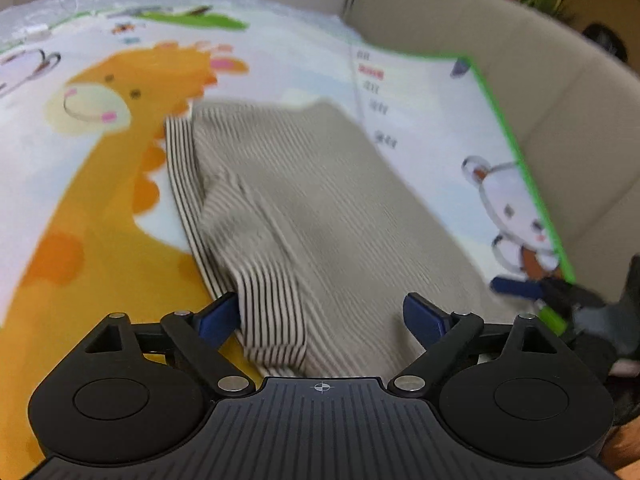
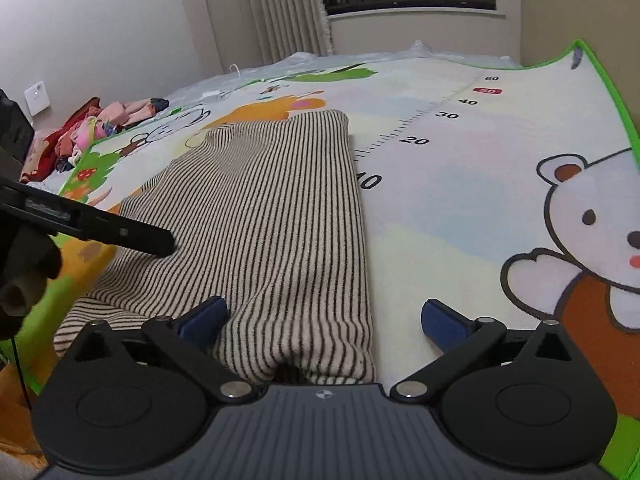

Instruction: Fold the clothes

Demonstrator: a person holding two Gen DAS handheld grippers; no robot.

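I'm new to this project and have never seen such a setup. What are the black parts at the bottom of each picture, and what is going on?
Each picture comes from a camera on a hand-held two-finger tool, looking forward along its blue-tipped fingers. A person holds one in each hand; there is no robot. The left tool and the right tool are both open and hold nothing. Between their fingers lies a beige knit garment with thin dark stripes, partly folded, on a cartoon-printed play mat with a green border. The right view also shows the left tool reaching in from the left.
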